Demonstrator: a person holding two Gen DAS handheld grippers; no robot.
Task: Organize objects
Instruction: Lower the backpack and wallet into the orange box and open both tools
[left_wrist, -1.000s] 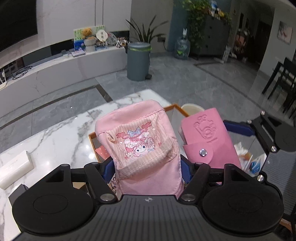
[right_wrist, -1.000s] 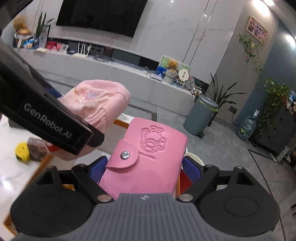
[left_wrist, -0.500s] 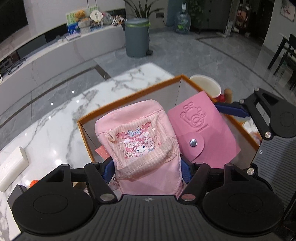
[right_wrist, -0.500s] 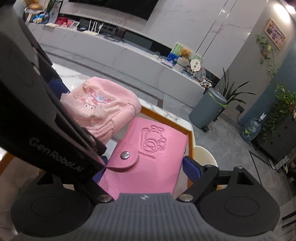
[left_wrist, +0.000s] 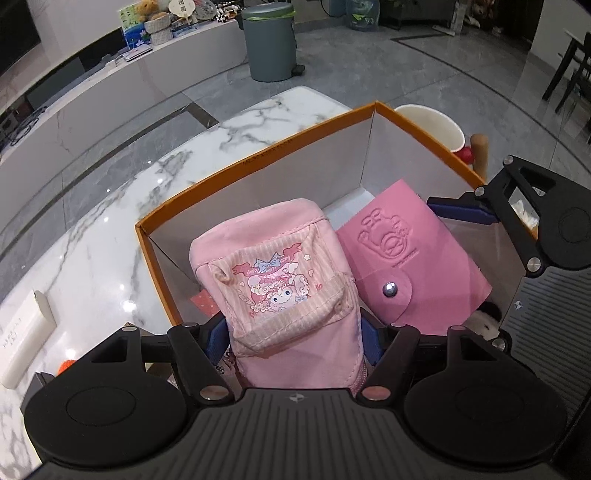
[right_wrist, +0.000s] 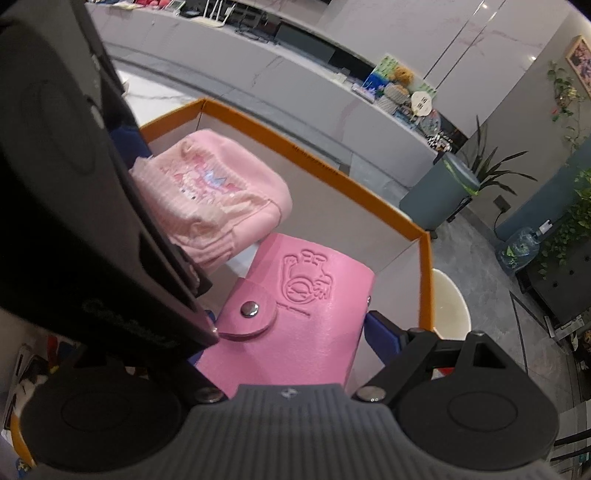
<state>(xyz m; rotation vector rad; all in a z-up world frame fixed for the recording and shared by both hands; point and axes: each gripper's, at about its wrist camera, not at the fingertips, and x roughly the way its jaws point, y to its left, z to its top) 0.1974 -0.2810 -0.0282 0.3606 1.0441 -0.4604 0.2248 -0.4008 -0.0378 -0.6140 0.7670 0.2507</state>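
My left gripper (left_wrist: 295, 334) is shut on a pale pink fabric pouch (left_wrist: 284, 288) with a cartoon print, held inside the orange-rimmed white box (left_wrist: 258, 158). My right gripper (right_wrist: 291, 332) is shut on a pink leather card wallet (right_wrist: 306, 306) with a snap flap, also down inside the box (right_wrist: 369, 192). The wallet (left_wrist: 402, 258) lies right of the pouch in the left wrist view, nearly touching it. The pouch (right_wrist: 210, 199) sits left of the wallet in the right wrist view. The left gripper's body hides the left of that view.
The box stands on a marble table (left_wrist: 110, 221). A white cup (left_wrist: 436, 125) and a wooden peg (left_wrist: 480, 151) stand beyond the box's far right corner. A white rectangular block (left_wrist: 22, 332) lies at the table's left. A small red spotted card (left_wrist: 203, 301) lies on the box floor.
Both grippers have moved down and forward into the box with the pouch and the wallet. The box walls now surround both items.
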